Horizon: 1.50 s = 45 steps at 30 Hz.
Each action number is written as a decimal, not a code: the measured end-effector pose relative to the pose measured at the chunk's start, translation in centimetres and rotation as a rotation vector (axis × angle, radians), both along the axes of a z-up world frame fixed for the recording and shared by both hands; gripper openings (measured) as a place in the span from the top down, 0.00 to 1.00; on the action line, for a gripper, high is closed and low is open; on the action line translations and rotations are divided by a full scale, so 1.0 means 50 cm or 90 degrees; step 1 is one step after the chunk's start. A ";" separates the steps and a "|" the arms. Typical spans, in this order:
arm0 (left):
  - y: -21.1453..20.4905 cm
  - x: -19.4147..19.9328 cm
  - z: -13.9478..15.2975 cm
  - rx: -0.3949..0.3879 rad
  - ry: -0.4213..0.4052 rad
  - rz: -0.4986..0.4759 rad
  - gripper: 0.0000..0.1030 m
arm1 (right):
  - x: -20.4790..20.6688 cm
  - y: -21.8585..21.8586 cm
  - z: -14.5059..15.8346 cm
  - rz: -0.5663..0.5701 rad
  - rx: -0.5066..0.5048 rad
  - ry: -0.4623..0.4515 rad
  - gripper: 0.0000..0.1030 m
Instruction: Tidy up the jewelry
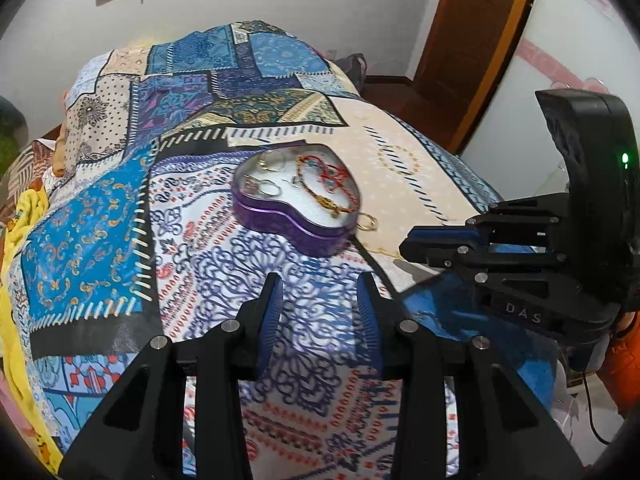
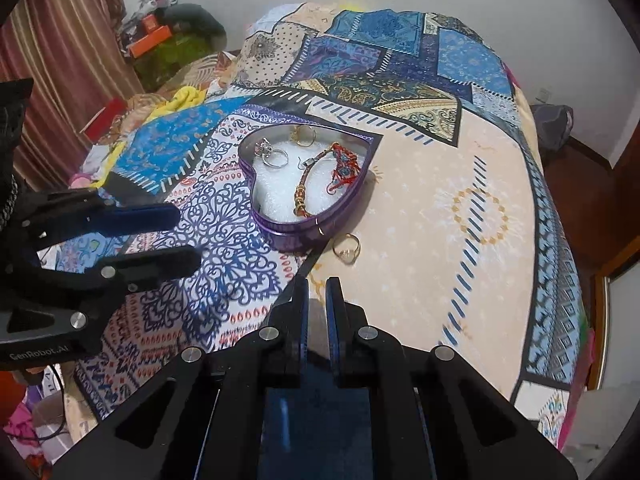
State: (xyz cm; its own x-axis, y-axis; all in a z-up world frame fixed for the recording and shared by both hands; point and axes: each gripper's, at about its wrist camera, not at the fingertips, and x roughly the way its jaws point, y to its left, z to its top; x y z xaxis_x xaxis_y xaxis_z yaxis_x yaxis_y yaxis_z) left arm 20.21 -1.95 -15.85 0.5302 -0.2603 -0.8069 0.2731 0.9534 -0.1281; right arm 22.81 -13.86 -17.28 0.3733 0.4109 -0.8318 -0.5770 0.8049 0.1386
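A purple heart-shaped tin lies open on the patterned bedspread. It holds silver rings, gold rings and a gold-and-red bracelet on white padding. A gold ring lies on the bedspread just outside the tin. My left gripper is open and empty, short of the tin. My right gripper has its fingers nearly together with nothing between them, just short of the loose ring.
The quilt covers the whole bed. A yellow cloth and clutter lie at the far left side. A wooden door frame and white wall stand beyond the bed.
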 end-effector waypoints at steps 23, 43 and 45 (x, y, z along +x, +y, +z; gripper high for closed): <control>-0.115 -0.045 -0.052 0.005 0.047 -0.067 0.64 | -0.076 -0.092 0.043 -0.090 0.017 -0.027 0.57; -0.023 -0.007 -0.005 -0.011 -0.021 0.009 0.80 | -0.010 -0.060 -0.004 -0.088 0.005 0.005 0.57; -0.012 0.001 0.002 -0.011 -0.030 0.017 0.80 | 0.003 -0.049 -0.010 -0.081 0.001 0.007 0.57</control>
